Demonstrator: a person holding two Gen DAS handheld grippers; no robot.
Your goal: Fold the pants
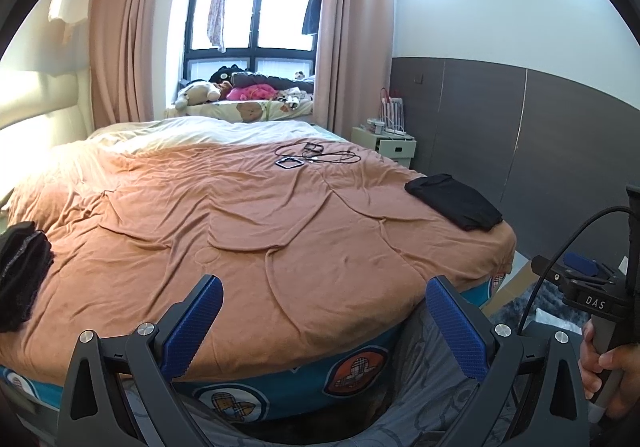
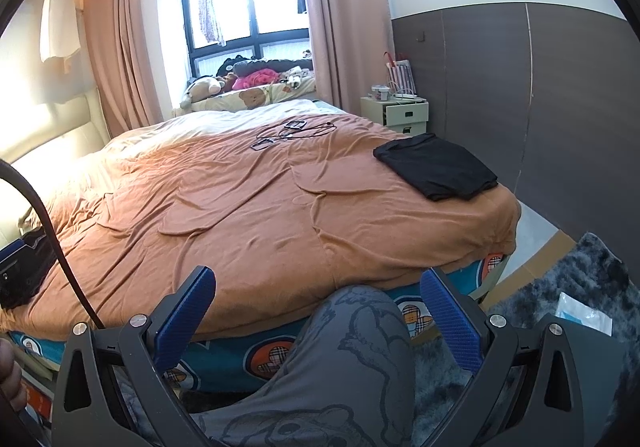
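Left wrist view: your left gripper (image 1: 322,321) is held over the near edge of the bed with its blue-padded jaws spread wide and nothing between them. A folded black pair of pants (image 1: 454,201) lies on the wrinkled orange-brown bedspread (image 1: 248,215) near the far right corner. A crumpled black garment (image 1: 22,271) sits at the left edge.

Right wrist view: your right gripper (image 2: 318,319) is likewise spread wide and empty, above a grey printed trouser leg (image 2: 352,359). The folded pants (image 2: 436,167) rest at the bed's right edge.
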